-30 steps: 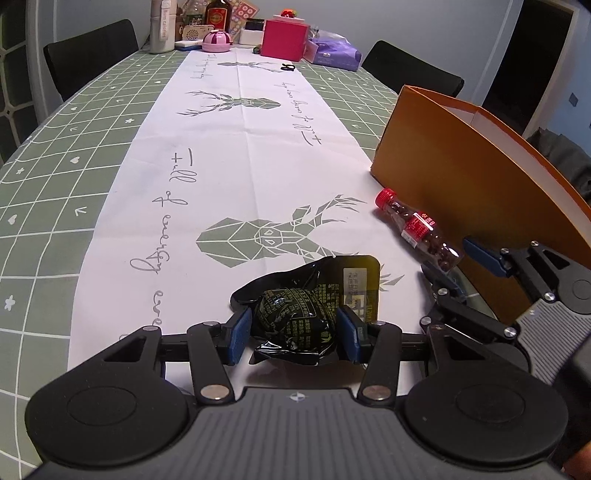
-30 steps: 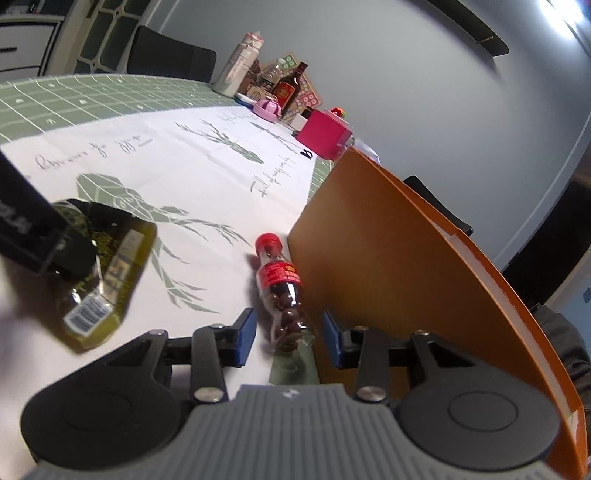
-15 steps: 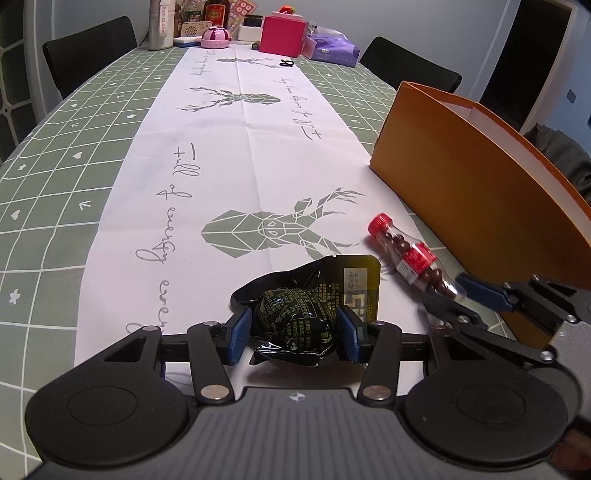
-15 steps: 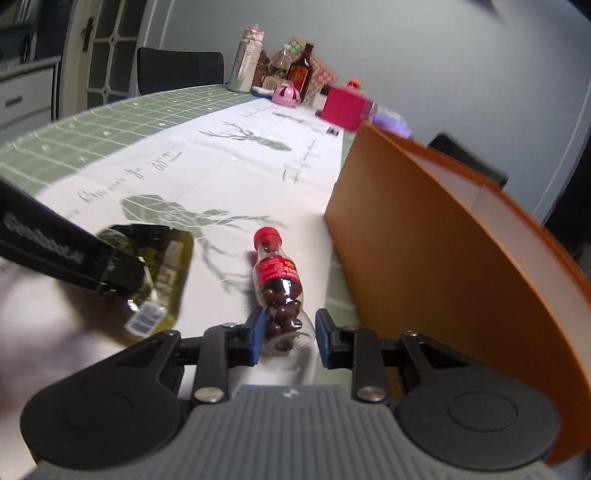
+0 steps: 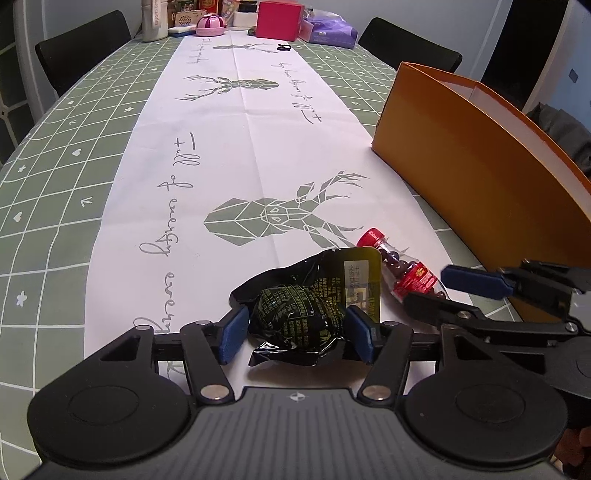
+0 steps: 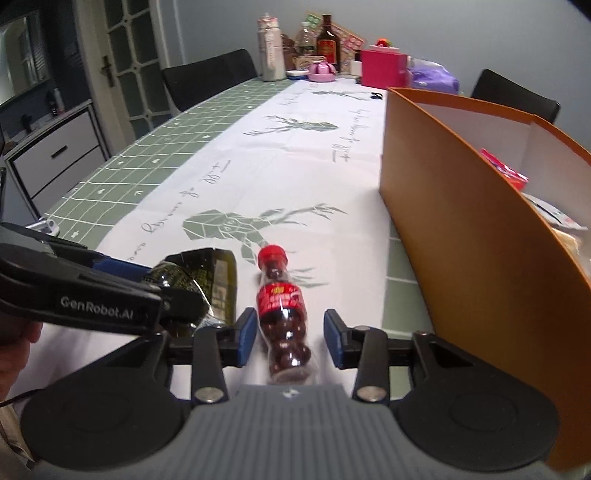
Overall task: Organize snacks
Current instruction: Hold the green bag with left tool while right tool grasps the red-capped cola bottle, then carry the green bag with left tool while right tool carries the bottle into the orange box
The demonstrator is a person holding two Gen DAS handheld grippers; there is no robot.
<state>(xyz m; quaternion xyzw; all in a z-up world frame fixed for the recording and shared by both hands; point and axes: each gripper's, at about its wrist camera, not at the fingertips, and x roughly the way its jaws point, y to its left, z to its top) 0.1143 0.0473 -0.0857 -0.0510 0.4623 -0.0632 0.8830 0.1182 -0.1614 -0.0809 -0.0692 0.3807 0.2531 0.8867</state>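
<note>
My left gripper [image 5: 295, 330] is shut on a black-and-yellow snack packet [image 5: 306, 306] low over the white runner; the packet also shows in the right wrist view [image 6: 207, 277]. A small clear bottle with a red cap and red label, full of dark candies [image 6: 282, 314], lies on the table between the blue pads of my right gripper [image 6: 290, 341]. The pads stand apart from the bottle on both sides, so that gripper is open. The bottle also shows in the left wrist view [image 5: 402, 267], with the right gripper [image 5: 436, 286] around it.
An open orange box [image 6: 461, 206] stands at the right and holds several snack packets [image 6: 506, 170]. A pink box [image 5: 277, 18], bottles [image 6: 327, 44] and a pink dish [image 5: 210, 26] stand at the table's far end. Black chairs [image 5: 81, 48] line the sides.
My right gripper has opened wider around the candy bottle and shifted nearer the left gripper. The left gripper keeps hold of the packet and has risen slightly.
</note>
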